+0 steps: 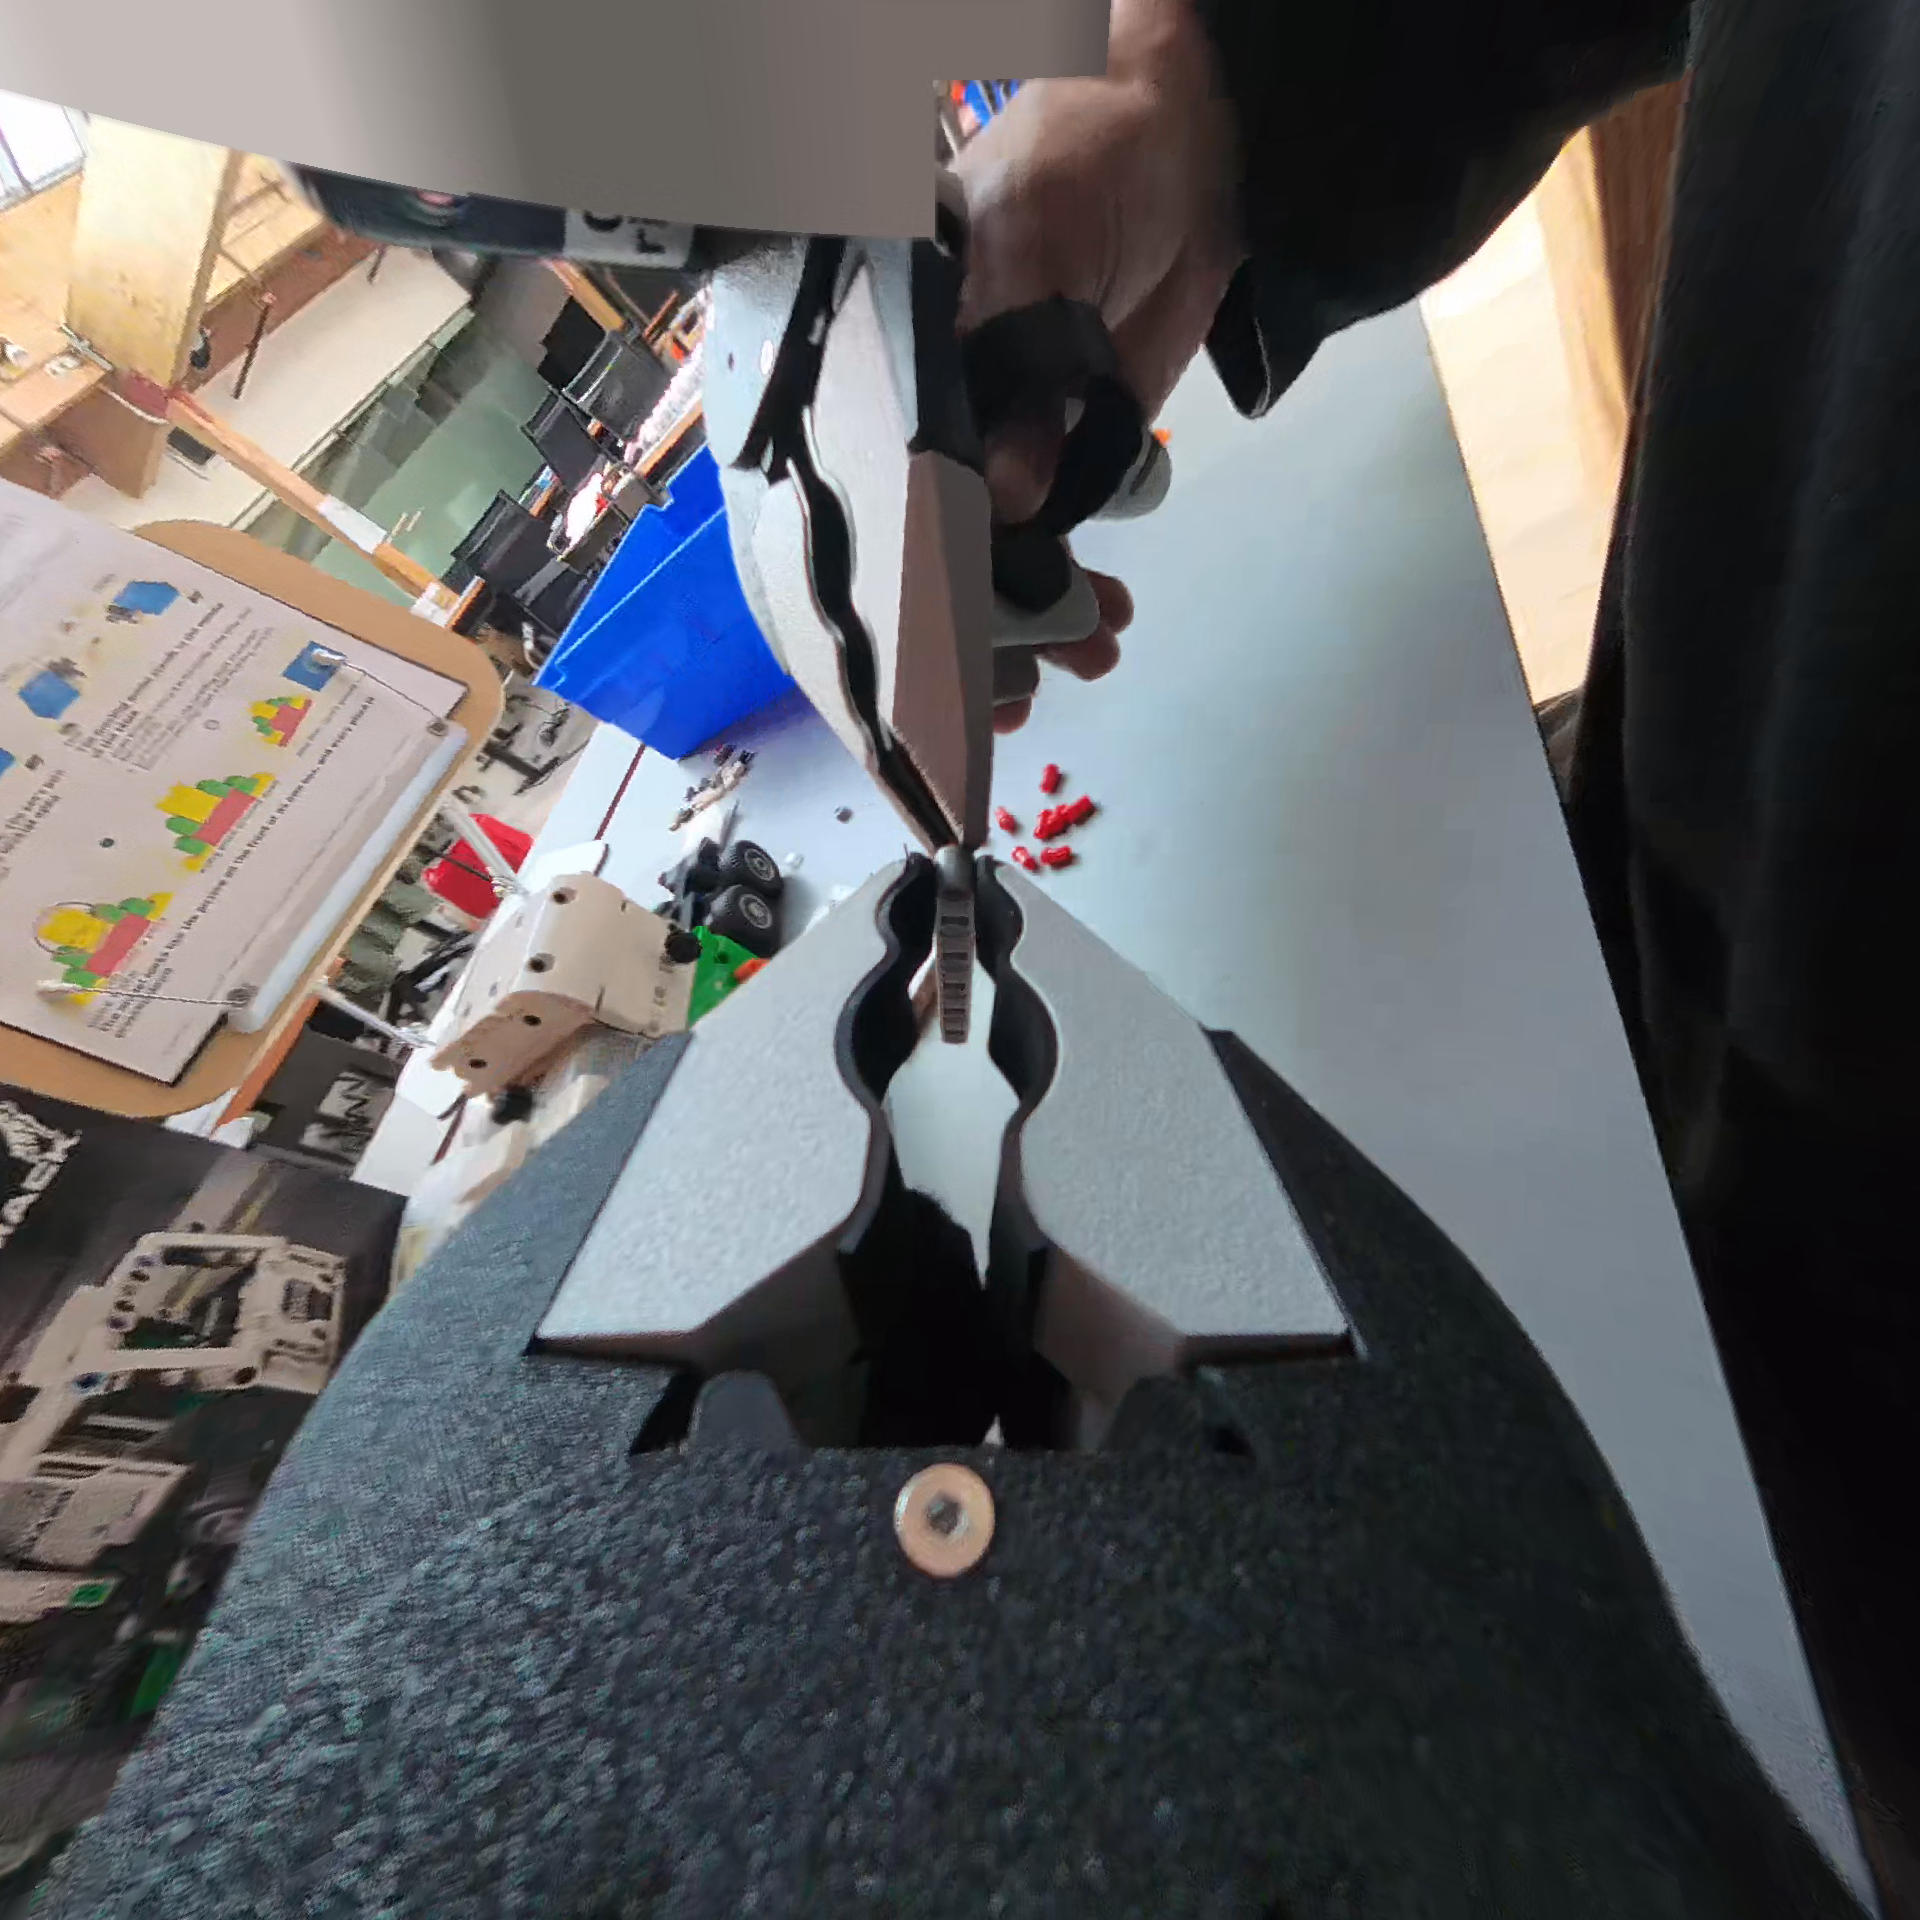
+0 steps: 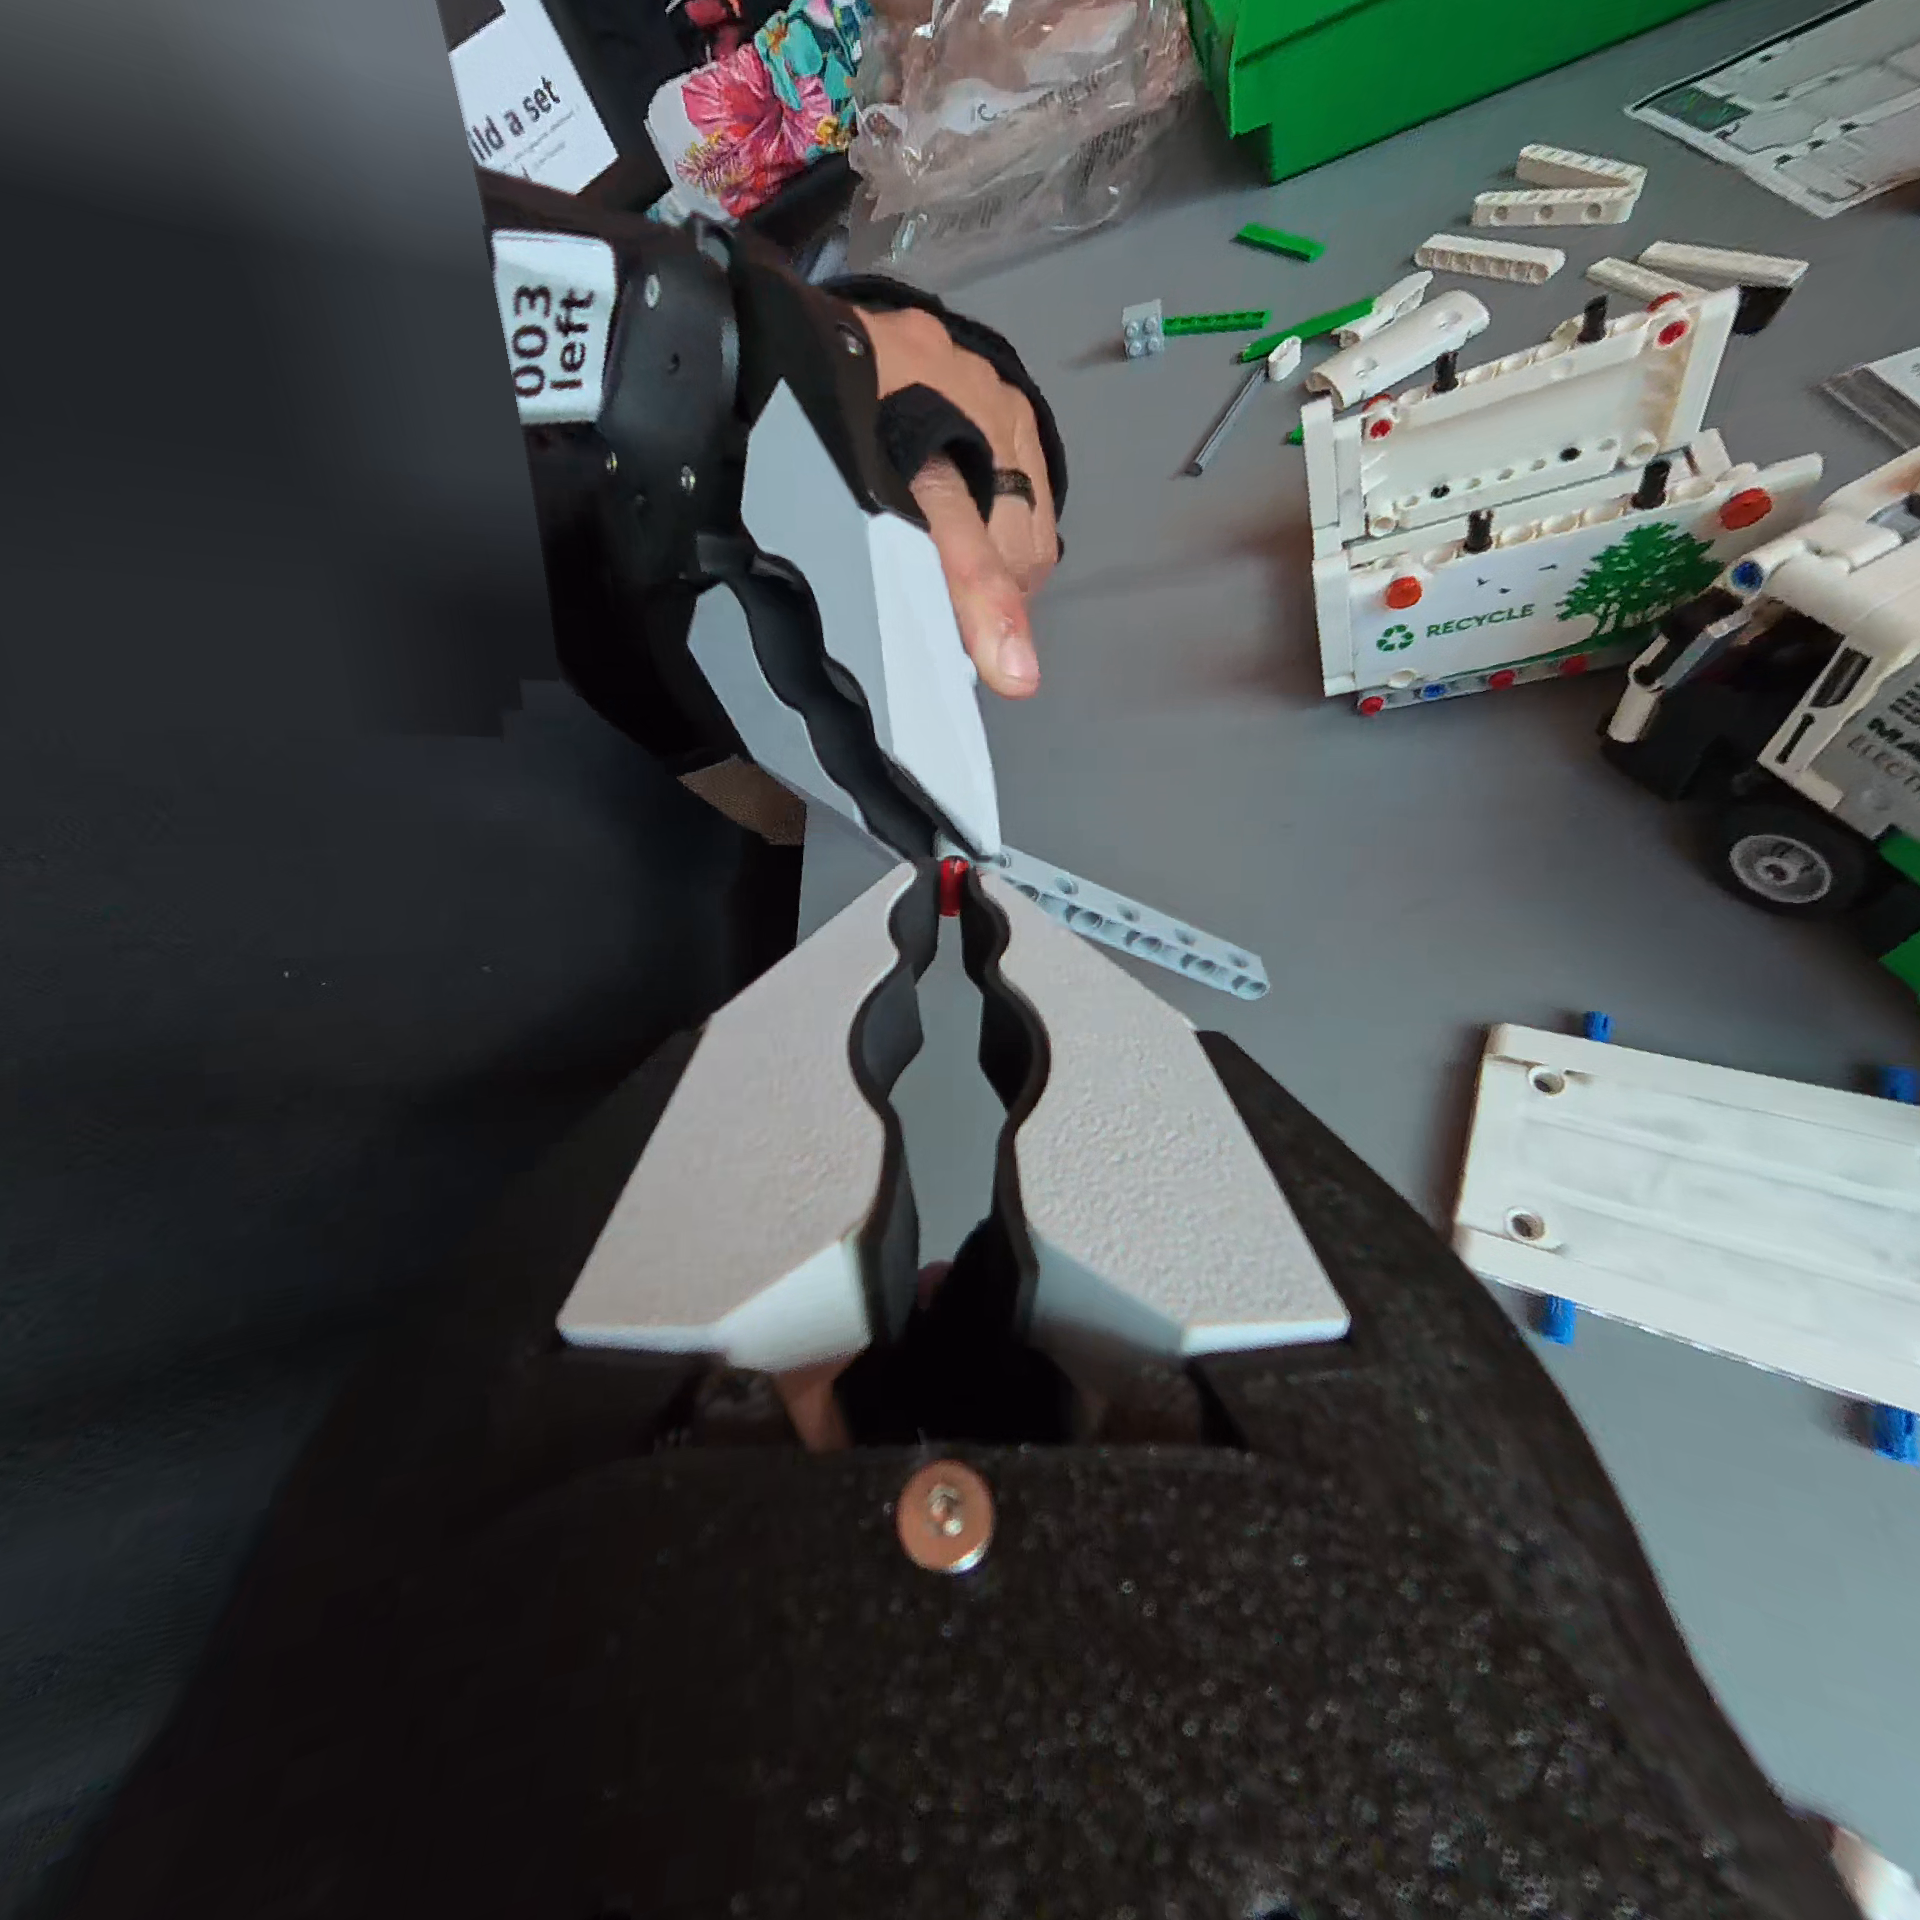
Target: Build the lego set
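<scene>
**Pin meets beam in mid-air; truck partly built, loose parts still waiting**

At the centre of the right wrist view, the right gripper (image 2: 948,883) is clenched on a small red pin (image 2: 951,881), tip to tip with the left gripper (image 2: 961,850), which comes down from the upper left and is clamped on the end of a grey holed beam (image 2: 1132,925). In the left wrist view the same beam (image 1: 954,961) appears edge-on between the left gripper's (image 1: 951,883) fingertips, with the right gripper (image 1: 951,831) meeting it from above. By the look of it, the pin is being pressed into the beam's end hole.

The build seems well under way. At the right of the right wrist view stand a white truck body (image 2: 1507,551) with a tree picture on its side and a wheeled cab (image 2: 1808,707) touching it. Much appears left: a white panel (image 2: 1704,1195) with blue pins lies lower right, white beams (image 2: 1558,197) and green strips (image 2: 1280,241) are scattered upper right, and a cluster of red pins (image 1: 1055,821) lies on the table (image 1: 1299,727) in the left wrist view.

Whether the pin has entered the hole is hidden by the fingertips. The cab is cut off at the frame edge. The booklet (image 1: 156,1351) at lower left of the left wrist view is blurred, and a masked patch covers that view's top.
</scene>
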{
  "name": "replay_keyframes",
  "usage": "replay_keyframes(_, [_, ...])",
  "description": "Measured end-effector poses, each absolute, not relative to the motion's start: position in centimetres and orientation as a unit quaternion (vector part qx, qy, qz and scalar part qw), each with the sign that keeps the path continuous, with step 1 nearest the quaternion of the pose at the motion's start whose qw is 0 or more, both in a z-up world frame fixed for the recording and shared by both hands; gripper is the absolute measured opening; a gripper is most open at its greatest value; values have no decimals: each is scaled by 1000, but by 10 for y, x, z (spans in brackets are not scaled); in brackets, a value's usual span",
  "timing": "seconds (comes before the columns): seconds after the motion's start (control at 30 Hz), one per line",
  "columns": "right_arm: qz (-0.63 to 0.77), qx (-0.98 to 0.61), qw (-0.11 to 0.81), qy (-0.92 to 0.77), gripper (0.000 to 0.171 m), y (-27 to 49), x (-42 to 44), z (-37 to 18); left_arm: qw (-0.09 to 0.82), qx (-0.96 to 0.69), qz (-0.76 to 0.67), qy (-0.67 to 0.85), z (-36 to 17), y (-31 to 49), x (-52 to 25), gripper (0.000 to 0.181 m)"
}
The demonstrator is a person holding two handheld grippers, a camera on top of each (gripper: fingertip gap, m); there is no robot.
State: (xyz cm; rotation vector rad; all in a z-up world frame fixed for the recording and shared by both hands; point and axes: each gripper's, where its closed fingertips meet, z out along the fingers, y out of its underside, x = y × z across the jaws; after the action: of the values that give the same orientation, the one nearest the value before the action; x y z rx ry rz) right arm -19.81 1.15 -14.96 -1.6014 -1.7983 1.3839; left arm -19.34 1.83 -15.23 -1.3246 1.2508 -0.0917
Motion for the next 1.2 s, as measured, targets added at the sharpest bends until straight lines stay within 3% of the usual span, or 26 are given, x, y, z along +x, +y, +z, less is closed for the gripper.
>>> replay_keyframes(0.23, [281, -591, 257, -711, 3, 57, -147, -206, 643, -620, -48, 448, -153, 41, -219, 5])
replay_keyframes(0.4, [254, -611, 278, -696, 3, 60, -132, -235, 656, -622, -33, 426, -158, 50, -227, 5])
replay_keyframes(1.2, [265, -607, 315, -680, 6, 57, -128, -236, 656, -616, -39, 435, -158, 47, -224, 5])
